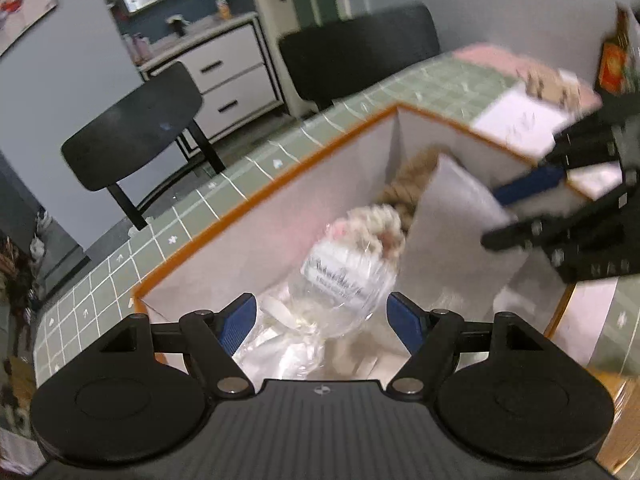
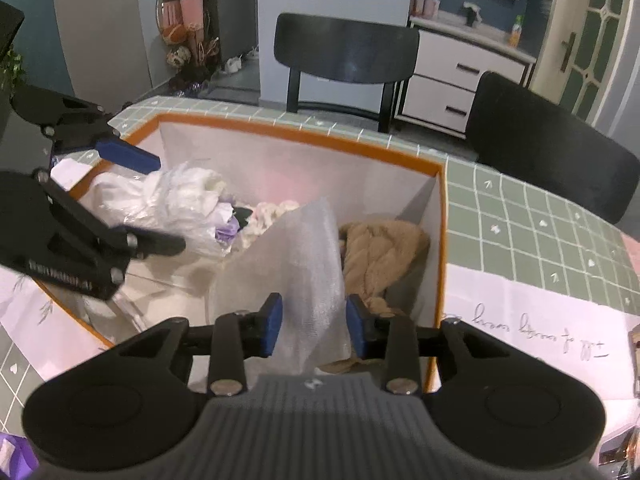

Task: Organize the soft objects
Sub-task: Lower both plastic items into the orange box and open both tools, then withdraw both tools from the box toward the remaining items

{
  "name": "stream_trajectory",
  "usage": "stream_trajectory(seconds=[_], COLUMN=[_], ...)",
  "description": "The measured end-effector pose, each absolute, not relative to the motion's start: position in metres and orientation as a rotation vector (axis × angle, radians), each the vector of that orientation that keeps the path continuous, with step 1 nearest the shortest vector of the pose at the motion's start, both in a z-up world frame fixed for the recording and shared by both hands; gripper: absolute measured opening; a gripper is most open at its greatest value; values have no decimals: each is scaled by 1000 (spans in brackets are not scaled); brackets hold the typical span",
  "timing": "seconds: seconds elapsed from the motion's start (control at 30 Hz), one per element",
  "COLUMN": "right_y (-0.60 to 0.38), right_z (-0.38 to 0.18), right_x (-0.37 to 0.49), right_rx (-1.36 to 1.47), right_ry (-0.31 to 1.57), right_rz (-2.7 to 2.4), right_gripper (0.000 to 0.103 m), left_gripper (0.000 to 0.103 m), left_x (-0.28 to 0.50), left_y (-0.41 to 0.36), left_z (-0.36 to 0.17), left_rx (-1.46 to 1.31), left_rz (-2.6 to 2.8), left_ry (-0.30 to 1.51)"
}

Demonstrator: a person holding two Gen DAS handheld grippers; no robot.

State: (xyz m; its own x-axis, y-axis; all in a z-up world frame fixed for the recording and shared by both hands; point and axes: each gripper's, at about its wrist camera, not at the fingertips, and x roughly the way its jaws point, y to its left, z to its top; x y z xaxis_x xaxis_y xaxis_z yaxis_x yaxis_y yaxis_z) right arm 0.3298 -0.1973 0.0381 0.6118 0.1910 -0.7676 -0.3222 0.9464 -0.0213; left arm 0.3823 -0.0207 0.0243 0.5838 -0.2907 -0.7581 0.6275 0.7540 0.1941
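Note:
An orange-rimmed white box [image 1: 256, 200] [image 2: 304, 134] stands on the green tiled table. Inside lie a clear plastic bag of soft cream items [image 1: 352, 268] [image 2: 176, 200], a beige knitted piece [image 2: 380, 256] [image 1: 408, 176] and a sheet of bubble wrap [image 2: 296, 264] [image 1: 448, 216]. My left gripper [image 1: 322, 320] is open just above the plastic bag, which sits between its fingers. My right gripper [image 2: 313, 326] is open with the bubble wrap standing between its fingers; it shows in the left wrist view [image 1: 516, 216] at the box's right.
Two black chairs [image 2: 344, 48] [image 2: 548, 148] stand at the far side of the table. A white paper with handwriting [image 2: 532, 320] lies right of the box. A white drawer cabinet [image 2: 460, 80] stands behind.

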Motion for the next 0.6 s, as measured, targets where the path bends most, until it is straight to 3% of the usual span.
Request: stream_trajectory(seconds=[0.23, 0.6], right_y=[-203, -217], right_z=[55, 76], right_x=[314, 267], right_rx=[-155, -144], right_ry=[815, 767], right_rz=[262, 276], right_gripper=[46, 47], left_gripper=[87, 87], left_x=[370, 313], left_y=[-10, 23], left_z=[54, 67], left_rx=[415, 390], left_rz=[-551, -578], left_ry=[725, 673])
